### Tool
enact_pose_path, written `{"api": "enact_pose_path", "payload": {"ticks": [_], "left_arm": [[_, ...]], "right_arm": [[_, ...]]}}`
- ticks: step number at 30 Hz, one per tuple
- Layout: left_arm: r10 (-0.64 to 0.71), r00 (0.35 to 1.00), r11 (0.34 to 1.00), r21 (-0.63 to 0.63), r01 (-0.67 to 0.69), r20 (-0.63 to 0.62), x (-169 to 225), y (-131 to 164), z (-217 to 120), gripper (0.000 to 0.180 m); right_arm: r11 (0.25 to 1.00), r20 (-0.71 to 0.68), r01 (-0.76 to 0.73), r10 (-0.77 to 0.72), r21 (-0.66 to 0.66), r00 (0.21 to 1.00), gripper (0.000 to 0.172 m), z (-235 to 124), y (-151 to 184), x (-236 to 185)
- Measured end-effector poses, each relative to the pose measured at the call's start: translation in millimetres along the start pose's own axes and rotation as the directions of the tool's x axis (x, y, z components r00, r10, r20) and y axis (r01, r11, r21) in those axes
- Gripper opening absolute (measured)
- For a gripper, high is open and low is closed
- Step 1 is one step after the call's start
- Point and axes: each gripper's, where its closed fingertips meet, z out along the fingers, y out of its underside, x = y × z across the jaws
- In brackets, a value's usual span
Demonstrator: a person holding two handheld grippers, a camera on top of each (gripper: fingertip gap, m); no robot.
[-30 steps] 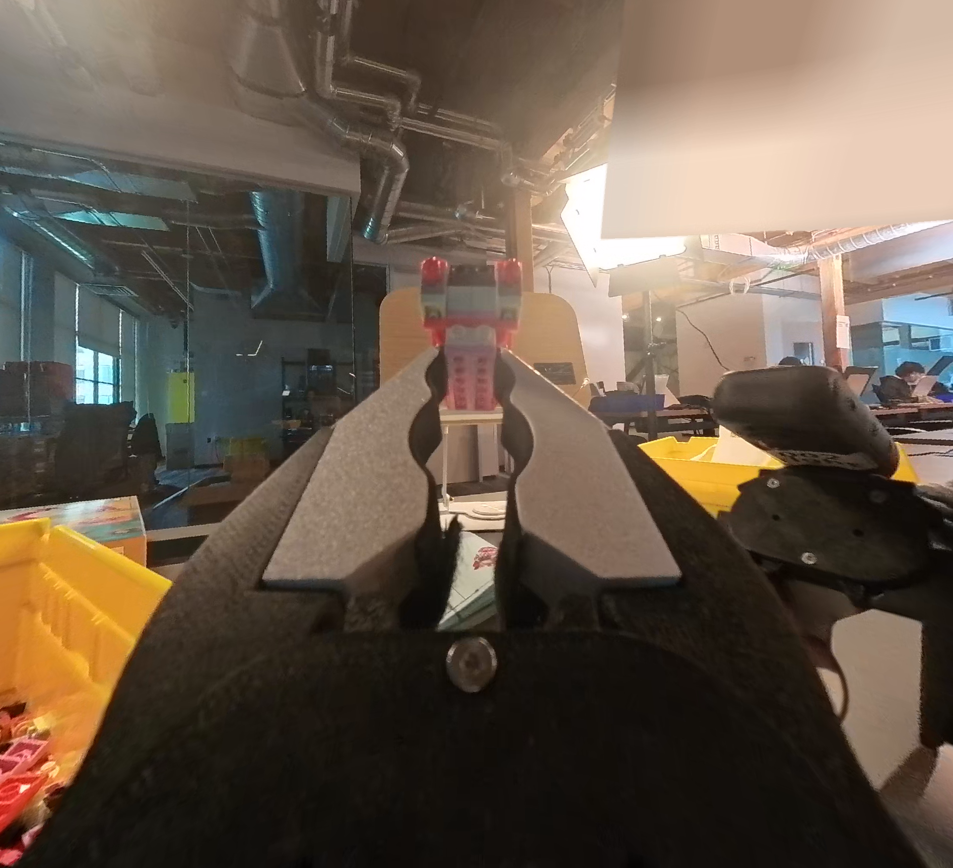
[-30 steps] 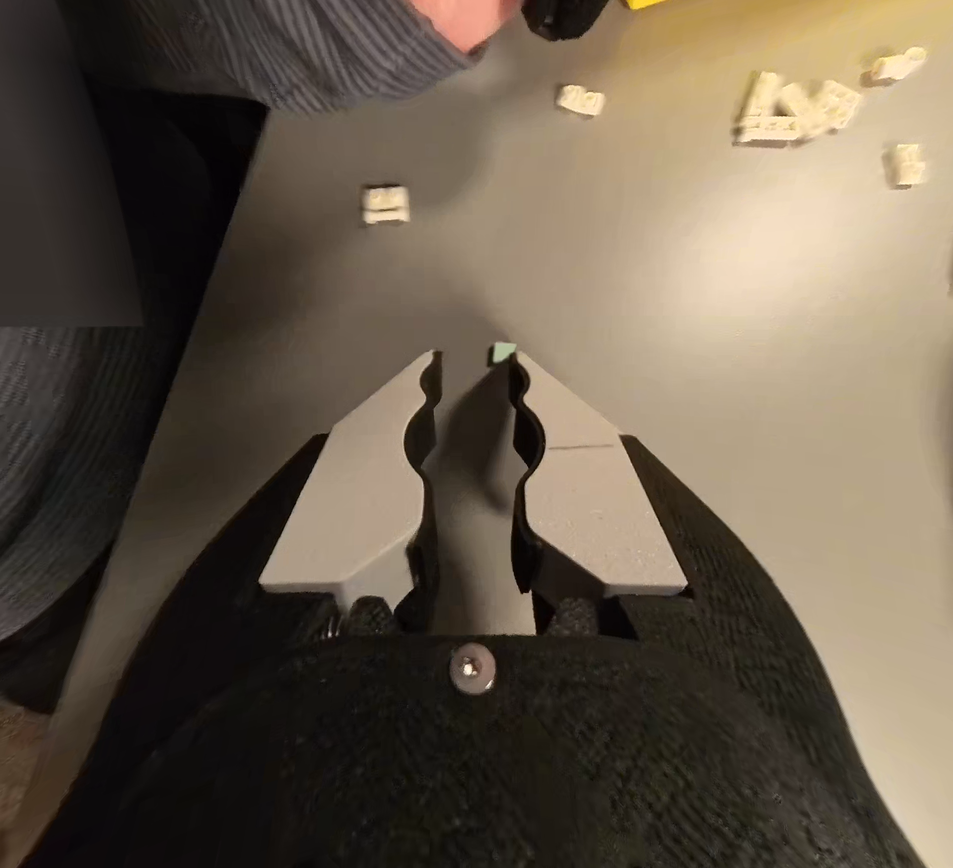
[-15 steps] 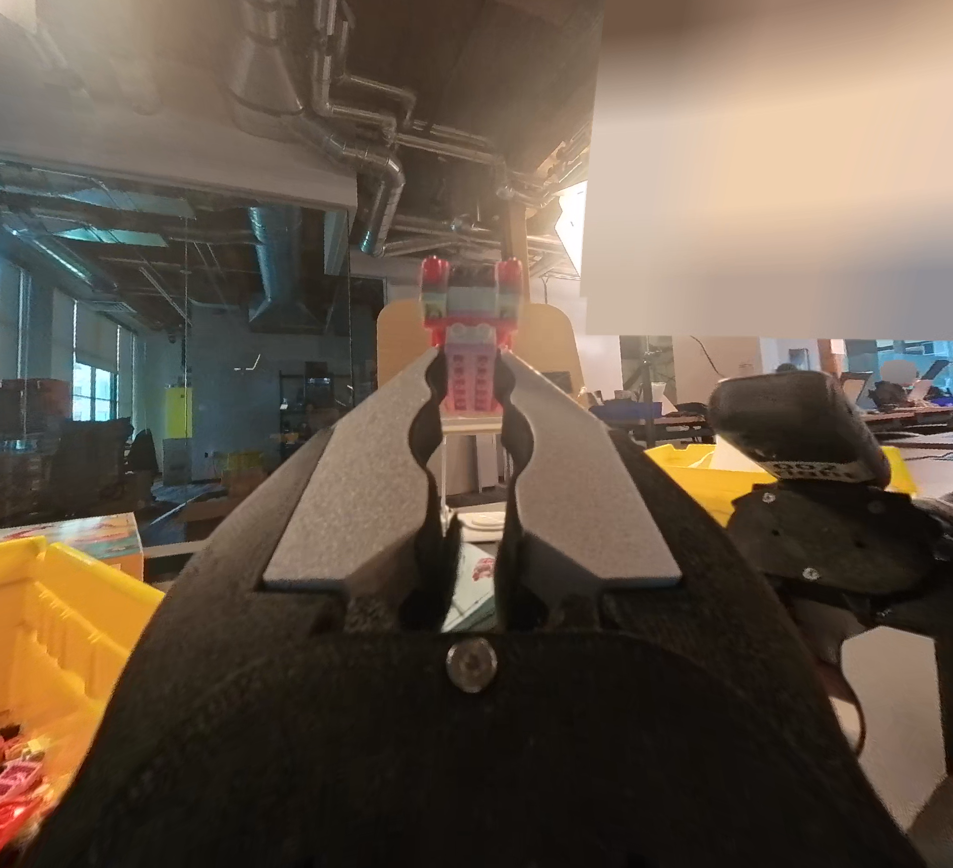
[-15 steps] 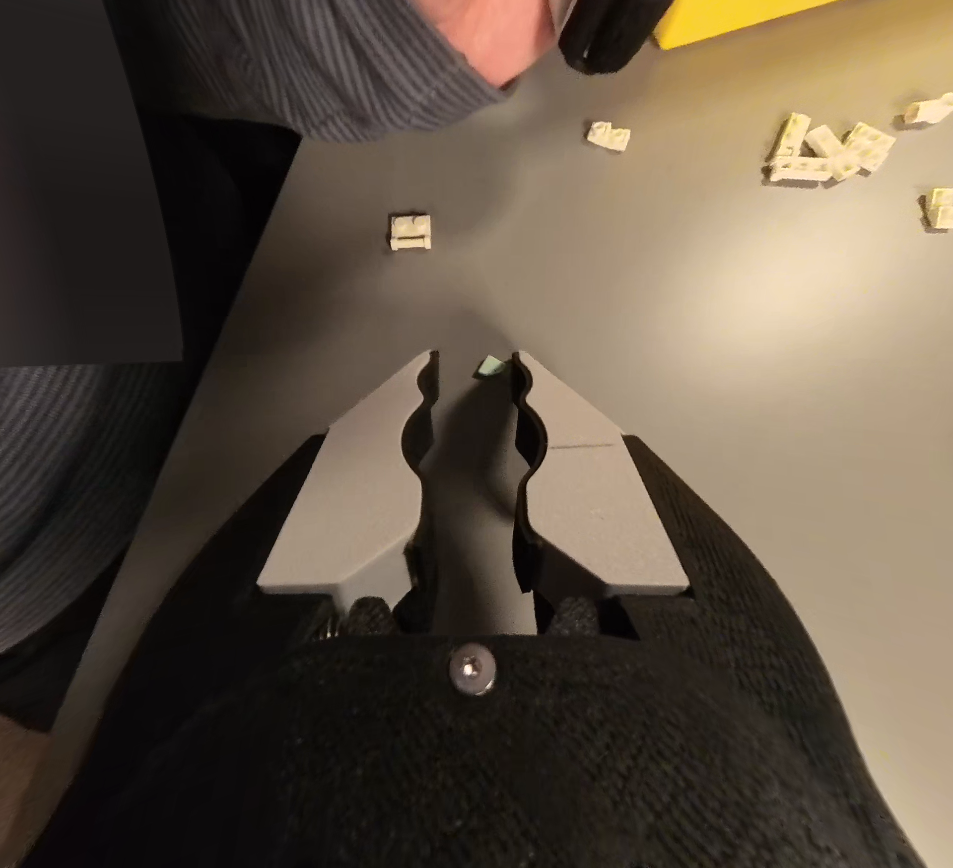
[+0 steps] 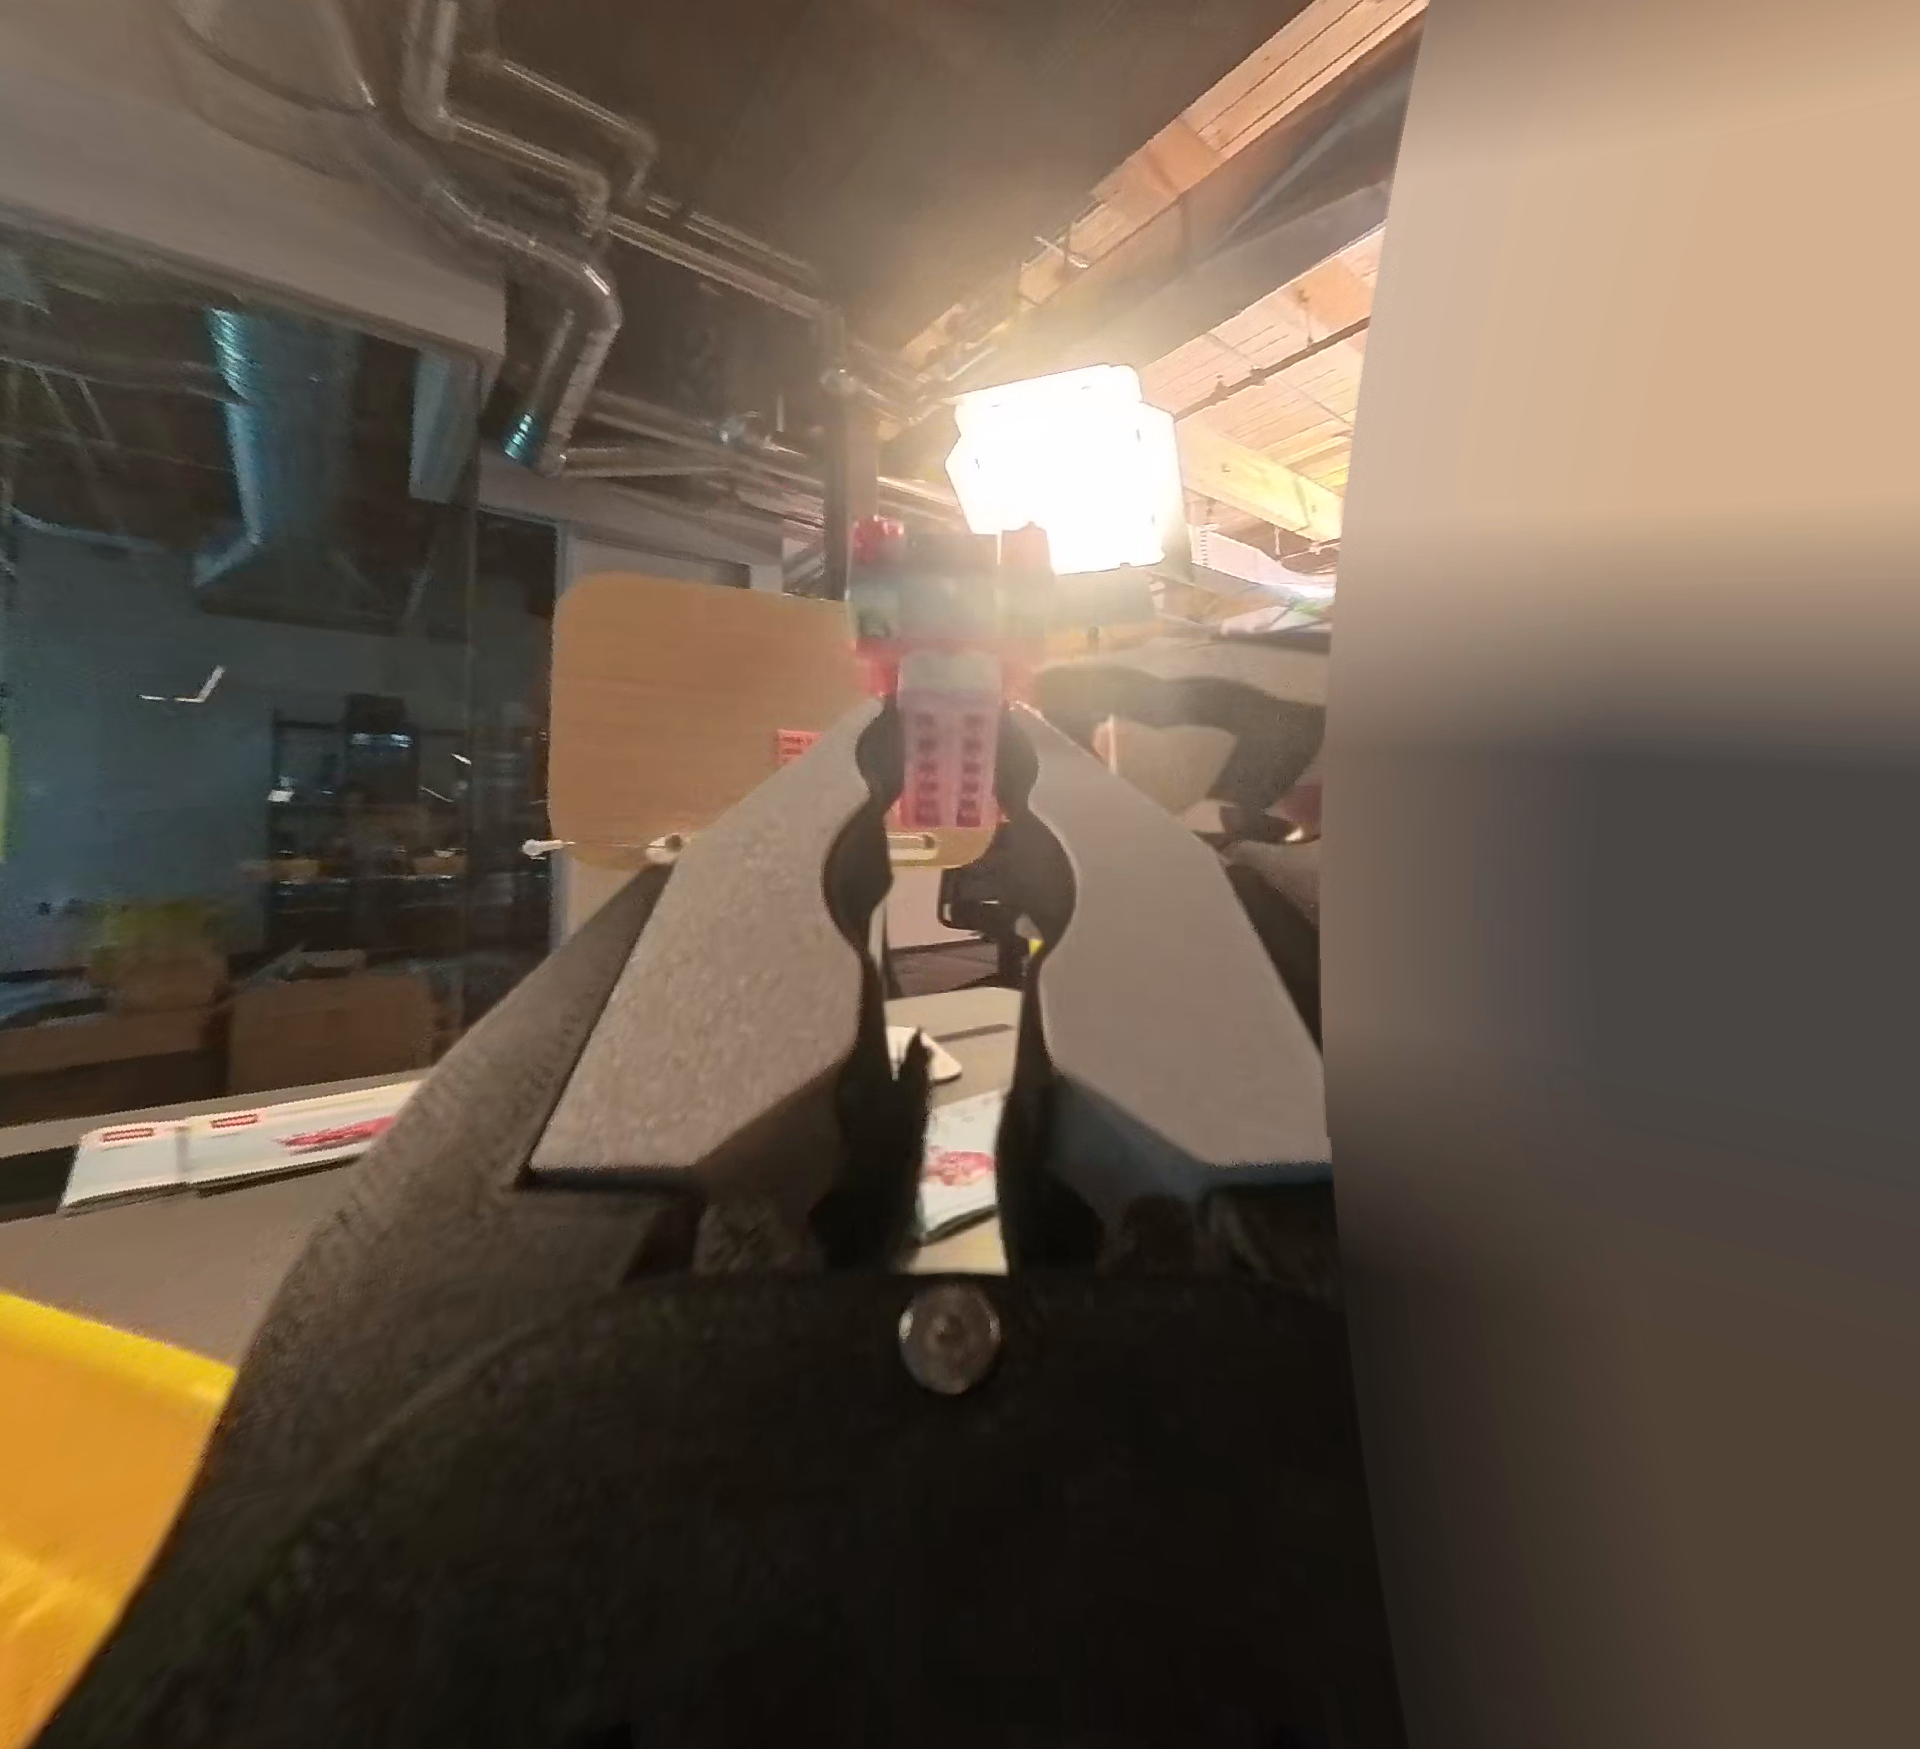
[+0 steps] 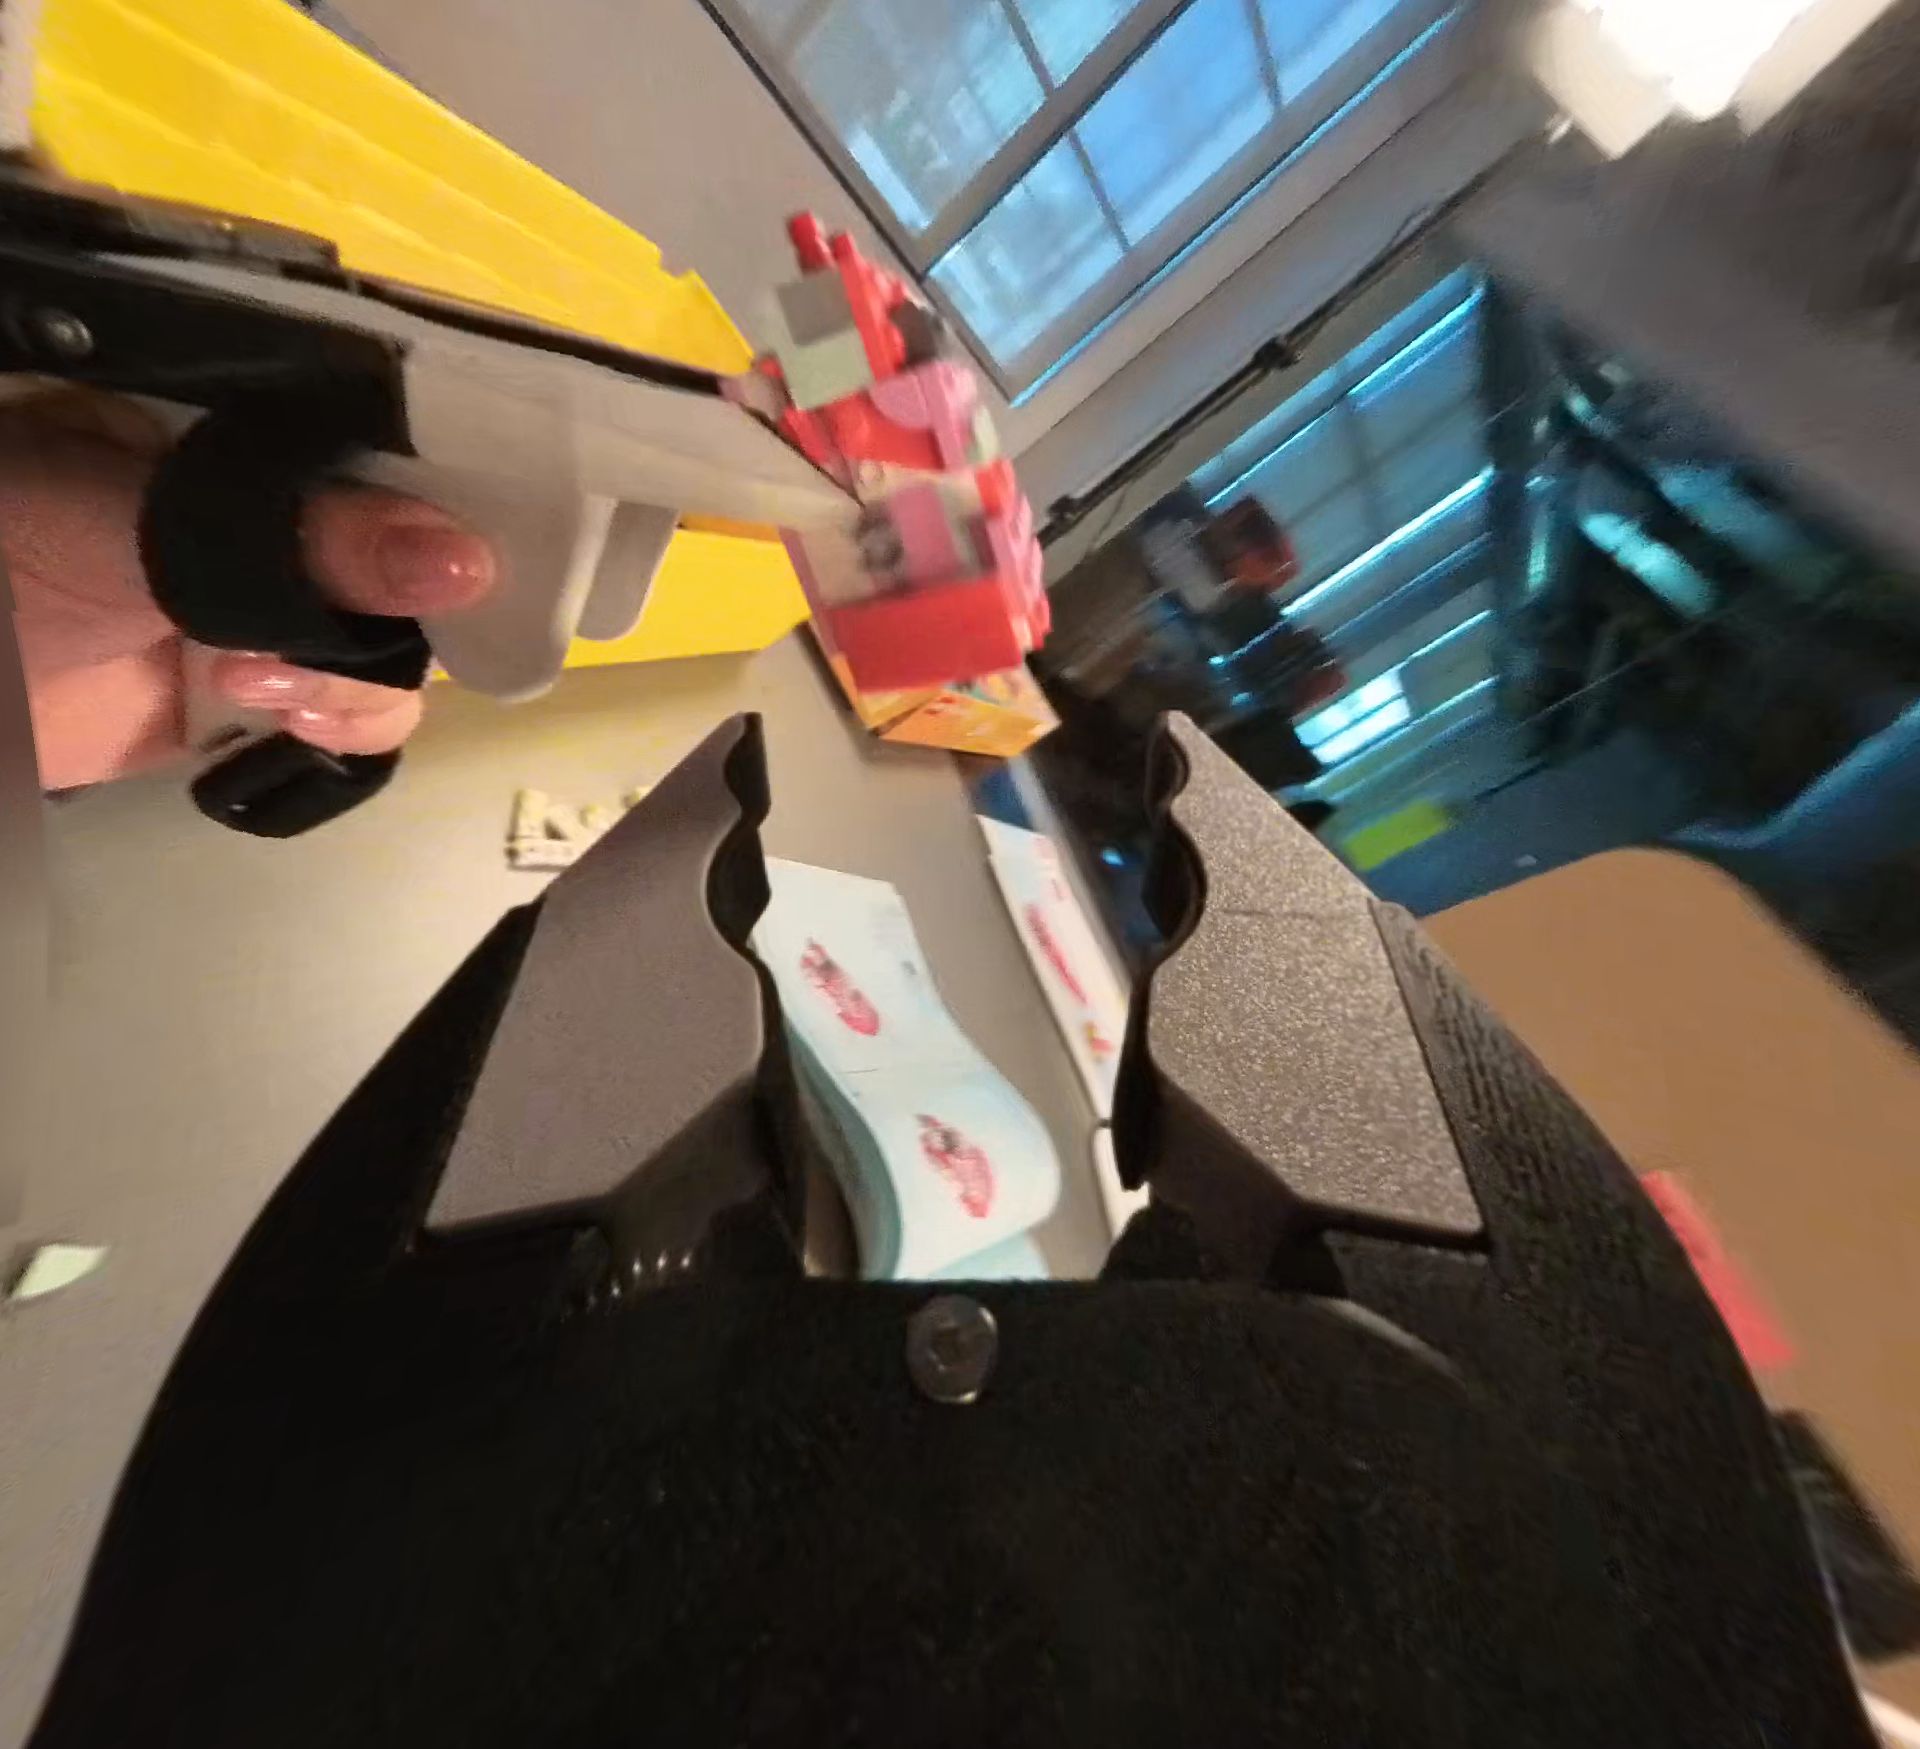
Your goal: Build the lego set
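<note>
Two grippers face each other above the grey surface (image 6: 260, 972): our left gripper (image 5: 948, 723) has its fingers clenched on a red and pink brick model (image 6: 914, 494), lifted clear of the surface, while our right gripper (image 6: 956, 764) stands spread wide just below it, holding nothing. We judge a steady left hold and a square approach matter most here. A yellow bin (image 6: 343, 172), open booklets (image 6: 914, 1076) and pale loose bricks (image 6: 551, 826) lie on the surface; windows (image 6: 1091, 37) and ceiling ducts (image 5: 468, 141) mark the room.

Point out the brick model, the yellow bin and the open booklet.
brick model (image 6: 914, 546), right wrist view, red lower block.
yellow bin (image 6: 343, 141), right wrist view, ribbed side wall.
open booklet (image 6: 914, 1107), right wrist view, pale curved page.
</note>
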Motion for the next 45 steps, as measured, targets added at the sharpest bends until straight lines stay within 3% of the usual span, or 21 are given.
{"api": "enact_pose_path", "payload": {"ticks": [4, 9, 17, 19, 28, 35, 40, 45], "left_arm": [[-0.053, 0.996, 0.998, -0.026, 0.051, -0.069, 9.8, 6.4, 3.0, 0.015], [-0.085, 0.99, 0.995, -0.06, 0.079, -0.108, 15.6, 12.8, 4.5, 0.015], [-0.14, 0.982, 0.983, -0.139, 0.122, -0.13, 21.0, 25.8, 7.4, 0.017], [-0.161, 0.979, 0.974, -0.178, 0.138, -0.121, 21.0, 32.1, 9.1, 0.031], [-0.203, 0.955, 0.94, -0.318, 0.128, -0.216, 41.5, 54.3, 10.2, 0.03], [-0.172, 0.958, 0.931, -0.355, 0.081, -0.231, 47.0, 62.9, 10.0, 0.029], [-0.19, 0.951, 0.929, -0.359, 0.094, -0.245, 49.5, 62.8, 10.1, 0.023], [-0.081, 0.973, 0.947, -0.321, 0.008, -0.216, 44.6, 58.1, 10.5, 0.017]], "right_arm": [[0.987, -0.013, 0.159, -0.159, -0.014, 0.987, 0.071, 9.2, -2.6, -10.1], [0.96, -0.089, 0.279, -0.28, -0.031, 0.956, 0.046, 9.0, -0.1, -2.4], [0.93, -0.074, 0.367, -0.367, -0.014, 0.927, 0.046, 1.1, 7.2, -0.4], [0.921, -0.048, 0.389, -0.388, 0.007, 0.92, 0.046, -0.7, 8.6, -4.1], [0.82, 0.022, 0.568, -0.57, 0.066, 0.821, 0.046, -12.4, 19.7, -9.6], [0.786, 0.028, 0.613, -0.617, 0.086, 0.787, 0.046, -19.6, 24.8, -9.4], [0.809, 0.026, 0.579, -0.584, 0.108, 0.811, 0.046, -21.4, 24.9, -10.1], [0.834, 0.01, 0.542, -0.546, 0.105, 0.838, 0.046, -18.6, 21.2, -9.2]]}}
